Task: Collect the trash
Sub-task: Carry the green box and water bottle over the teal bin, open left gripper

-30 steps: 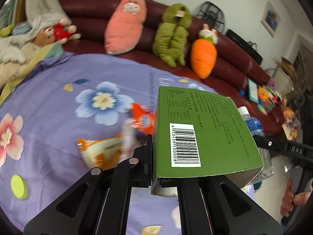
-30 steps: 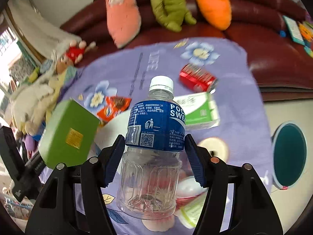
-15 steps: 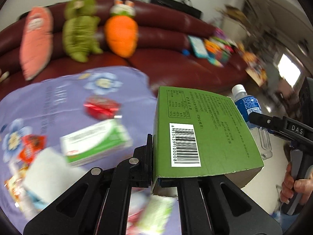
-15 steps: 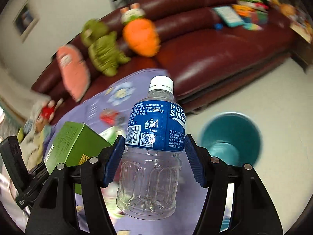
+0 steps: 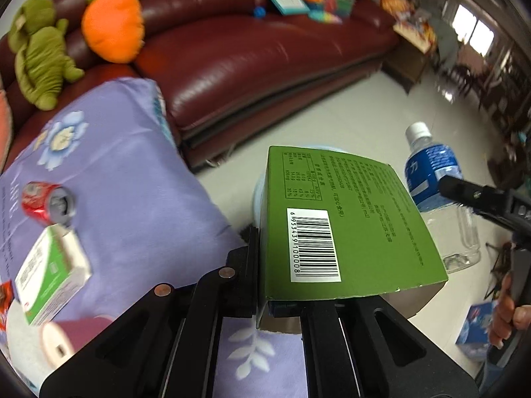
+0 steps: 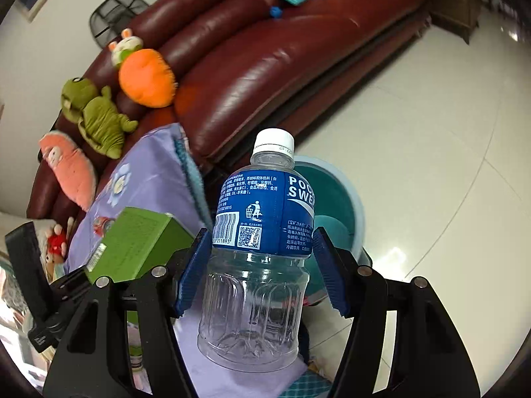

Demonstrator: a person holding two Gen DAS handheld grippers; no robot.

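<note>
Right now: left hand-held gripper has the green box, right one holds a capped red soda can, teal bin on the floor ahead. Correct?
Not quite. The right hand-held gripper holds a capped clear bottle with a blue label, per the right wrist view. The red can lies on the purple cloth. The rest is right.

The carton (image 5: pixel 345 225) hung left of the bottle (image 6: pixel 262 238), both before the bin (image 6: pixel 335 205). The can (image 5: pixel 46 203) lay on the cloth (image 5: pixel 132 192), behind a box (image 5: pixel 49 275).

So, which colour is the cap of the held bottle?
White; the cap of the bottle shows best in the right wrist view.
</note>
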